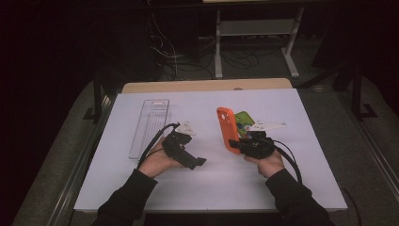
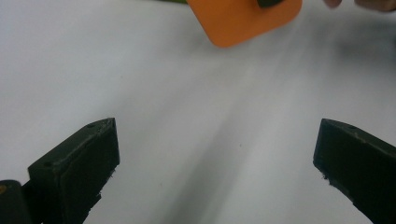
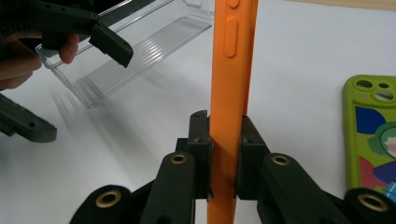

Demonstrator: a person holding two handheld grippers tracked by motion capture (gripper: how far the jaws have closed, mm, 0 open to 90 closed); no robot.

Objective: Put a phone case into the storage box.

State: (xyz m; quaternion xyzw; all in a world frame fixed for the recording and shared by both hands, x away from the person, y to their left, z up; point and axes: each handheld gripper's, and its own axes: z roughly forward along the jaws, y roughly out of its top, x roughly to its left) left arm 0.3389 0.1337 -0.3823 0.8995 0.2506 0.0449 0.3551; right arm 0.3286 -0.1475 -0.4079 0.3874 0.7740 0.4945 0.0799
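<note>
While the right tool [image 3: 223, 154] clamps the orange phone case [image 3: 232, 84] edgewise, the left tool [image 2: 215, 163] gapes empty; thin, flexible, probably light, best pinched at its rim.

Bare table [image 1: 211, 183] between both tongs

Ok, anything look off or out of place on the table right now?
Nothing stands out. The right gripper clamps the orange phone case squarely on edge, the green patterned phone case lies flat, and the clear plastic tray sits undamaged.
</note>
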